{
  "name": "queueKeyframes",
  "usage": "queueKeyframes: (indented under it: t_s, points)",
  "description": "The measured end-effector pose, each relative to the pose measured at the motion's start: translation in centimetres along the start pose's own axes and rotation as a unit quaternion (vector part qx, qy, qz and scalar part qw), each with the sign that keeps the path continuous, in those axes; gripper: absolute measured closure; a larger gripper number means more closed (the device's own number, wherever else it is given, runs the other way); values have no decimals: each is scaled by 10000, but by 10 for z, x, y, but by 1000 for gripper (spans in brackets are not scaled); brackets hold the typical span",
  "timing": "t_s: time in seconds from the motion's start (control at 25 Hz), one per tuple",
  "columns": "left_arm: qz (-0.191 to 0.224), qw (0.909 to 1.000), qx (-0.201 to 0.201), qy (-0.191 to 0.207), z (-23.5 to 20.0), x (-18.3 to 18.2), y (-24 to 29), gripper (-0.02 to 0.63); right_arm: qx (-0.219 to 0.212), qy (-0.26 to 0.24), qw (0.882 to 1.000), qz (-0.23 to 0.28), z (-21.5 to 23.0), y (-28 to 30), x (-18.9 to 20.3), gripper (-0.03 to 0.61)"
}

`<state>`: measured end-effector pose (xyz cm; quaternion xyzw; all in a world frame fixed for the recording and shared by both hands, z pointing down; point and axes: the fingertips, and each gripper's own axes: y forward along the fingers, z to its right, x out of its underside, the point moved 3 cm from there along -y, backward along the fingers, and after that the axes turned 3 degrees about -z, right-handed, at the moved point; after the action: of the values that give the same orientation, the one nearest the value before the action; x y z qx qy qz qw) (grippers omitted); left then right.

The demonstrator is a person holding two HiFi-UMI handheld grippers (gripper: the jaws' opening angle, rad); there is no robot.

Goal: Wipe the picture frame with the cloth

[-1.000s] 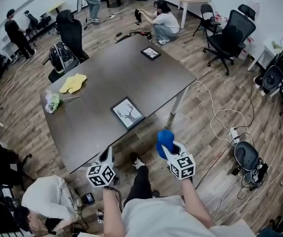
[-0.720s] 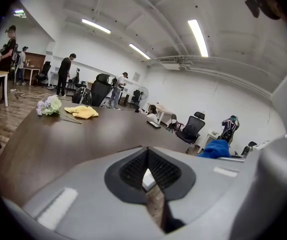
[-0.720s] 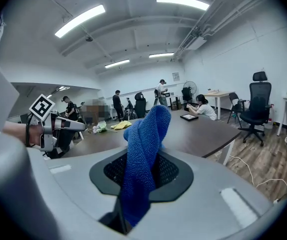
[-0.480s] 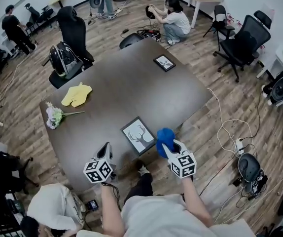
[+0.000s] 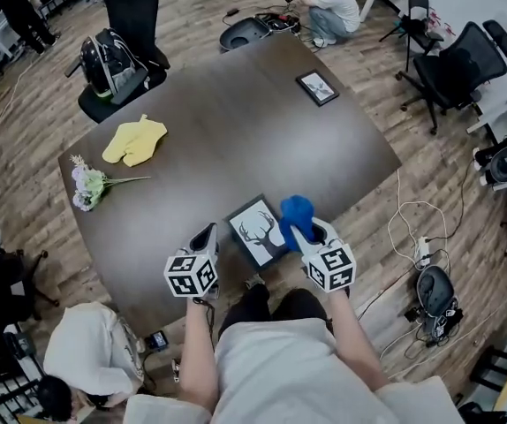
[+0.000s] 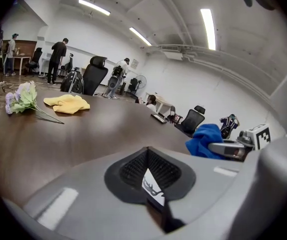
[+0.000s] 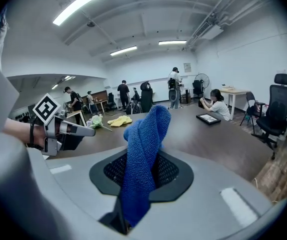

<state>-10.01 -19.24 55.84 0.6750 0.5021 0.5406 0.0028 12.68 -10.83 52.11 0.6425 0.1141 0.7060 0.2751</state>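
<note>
The picture frame point(image 5: 255, 230), black-edged with a deer print, lies flat by the table's near edge. My right gripper point(image 5: 300, 233) is shut on a blue cloth point(image 5: 295, 212) that bunches up above its jaws at the frame's right side. The right gripper view shows the cloth point(image 7: 142, 149) clamped between the jaws of that gripper point(image 7: 128, 209). My left gripper point(image 5: 208, 235) sits just left of the frame, jaws together. In the left gripper view a sliver of the deer print point(image 6: 152, 188) shows in the narrow slit of the left gripper point(image 6: 153, 184); contact with the frame is unclear.
On the dark table point(image 5: 227, 140) lie a yellow cloth point(image 5: 134, 140) and a bunch of flowers point(image 5: 90, 186) at the left, and a second small frame point(image 5: 317, 87) at the far right. Office chairs, a backpack, floor cables and several people surround the table.
I have come closer to the table. Both grippers moved forward from off its near edge to either side of the deer frame, the blue cloth still held in the right one.
</note>
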Motion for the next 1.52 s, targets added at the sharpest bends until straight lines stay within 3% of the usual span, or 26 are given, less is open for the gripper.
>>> queueKeyframes:
  t_s: [0.32,0.56,1.04,1.2,1.52]
  points:
    - [-471,9987,181,-49,-3,36,19,561,-478,-565,9966,-368,-11,42,-4,495]
    - [-680,9973,171,-224,6,65,37,561,-1015,-1165,9855,-705,-19,79,-3,495]
    - [-1256,9913,-194,-341,38,112,77,561,-2091,-2152,9440,-1370,-14,142,31,495]
    - [-1369,9892,-357,-372,46,120,90,561,-2303,-2358,9344,-1354,-6,154,31,495]
    - [-1759,9811,-782,-207,45,133,107,561,-2570,-3263,9006,-1279,-6,177,33,495]
